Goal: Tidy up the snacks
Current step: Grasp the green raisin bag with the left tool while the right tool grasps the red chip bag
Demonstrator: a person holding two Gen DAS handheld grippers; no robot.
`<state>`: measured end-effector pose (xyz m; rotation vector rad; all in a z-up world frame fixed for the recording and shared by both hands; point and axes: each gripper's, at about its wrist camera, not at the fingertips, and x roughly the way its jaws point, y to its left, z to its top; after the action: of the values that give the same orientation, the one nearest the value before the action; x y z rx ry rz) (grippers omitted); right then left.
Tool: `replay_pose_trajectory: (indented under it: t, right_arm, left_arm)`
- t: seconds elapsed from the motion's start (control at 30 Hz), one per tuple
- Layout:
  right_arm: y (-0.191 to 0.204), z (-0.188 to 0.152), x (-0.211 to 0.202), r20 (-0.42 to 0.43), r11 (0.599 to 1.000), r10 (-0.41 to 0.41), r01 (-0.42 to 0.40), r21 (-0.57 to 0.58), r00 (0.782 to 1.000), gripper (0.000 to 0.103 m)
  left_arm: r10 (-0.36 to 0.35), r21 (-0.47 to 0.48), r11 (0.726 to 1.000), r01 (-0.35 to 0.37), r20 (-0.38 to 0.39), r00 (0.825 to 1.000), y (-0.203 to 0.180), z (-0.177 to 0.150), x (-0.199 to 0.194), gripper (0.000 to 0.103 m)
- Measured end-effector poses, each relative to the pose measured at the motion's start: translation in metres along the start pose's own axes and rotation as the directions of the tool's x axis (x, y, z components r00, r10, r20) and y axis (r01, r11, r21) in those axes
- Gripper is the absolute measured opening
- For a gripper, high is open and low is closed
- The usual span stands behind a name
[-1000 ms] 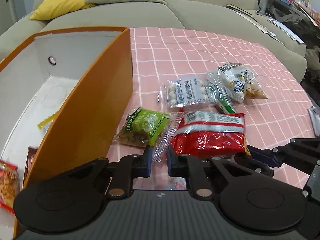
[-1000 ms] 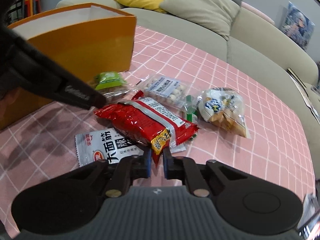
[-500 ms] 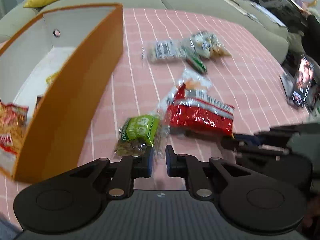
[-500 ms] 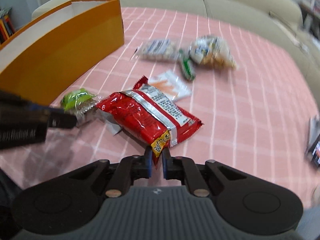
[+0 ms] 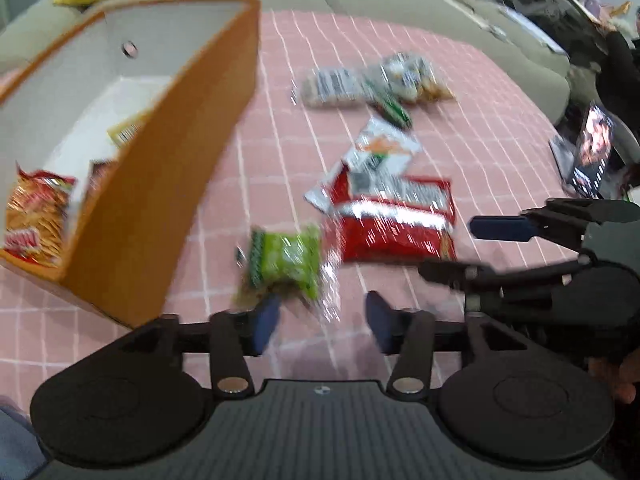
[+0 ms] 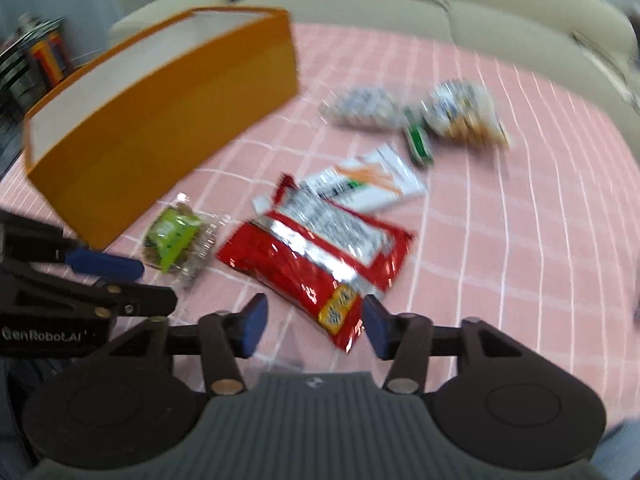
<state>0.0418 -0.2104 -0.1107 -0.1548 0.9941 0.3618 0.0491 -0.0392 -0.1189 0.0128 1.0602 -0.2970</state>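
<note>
My left gripper (image 5: 320, 322) is open and empty, just behind a small green snack packet (image 5: 286, 262) lying on the pink checked cloth. My right gripper (image 6: 312, 326) is open and empty, its jaws either side of the near corner of a red snack bag (image 6: 316, 258), which lies flat. The red bag (image 5: 394, 226) lies right of the green packet (image 6: 174, 238). A white packet (image 6: 364, 186) lies partly under the red bag. The orange box (image 5: 160, 176) stands at the left with snack bags (image 5: 34, 218) inside.
Farther back lie a clear packet of white balls (image 5: 334, 88), a green stick pack (image 6: 418, 142) and a bag of mixed crackers (image 6: 462, 118). A beige sofa (image 6: 480, 24) runs behind the table. A phone (image 5: 592, 152) stands at the right edge.
Both grippers have opened: the left let go of the green packet, the right let go of the red bag's corner. Both have drawn back and up; the views are blurred.
</note>
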Motion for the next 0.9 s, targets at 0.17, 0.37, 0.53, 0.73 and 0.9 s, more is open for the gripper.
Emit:
replay_pose_trajectory:
  t: [0.17,0.37,0.53,0.73,0.9]
  right_arm:
    - [0.011,0.009,0.005,0.071,0.968,-0.007,0.024,-0.25,0.997,0.088]
    - [0.002,0.018,0.027,0.045,0.92,0.039,-0.018,-0.391,0.998,0.088]
    - [-0.005,0.023,0.049,-0.002,0.92,0.066,-0.062,-0.387,0.998,0.088]
    - [-0.006,0.019,0.059,-0.047,0.931,0.108,-0.118,-0.346,0.993,0.087]
    - [-0.006,0.015,0.061,-0.04,0.944,0.095,-0.103,-0.315,0.995,0.081]
  left_arm:
    - [0.053,-0.051,0.997,-0.052,0.018,0.998,0.005,0.016,0.008,0.076]
    - [0.08,-0.098,0.992,-0.081,-0.011,0.997,0.011,0.027,0.026,0.076]
    - [0.065,-0.125,0.99,-0.07,-0.038,0.997,0.017,0.026,0.034,0.076]
    - [0.02,-0.172,0.985,-0.03,-0.058,0.998,0.024,0.026,0.044,0.073]
    - [0.0,-0.182,0.983,-0.012,-0.065,0.998,0.025,0.024,0.048,0.066]
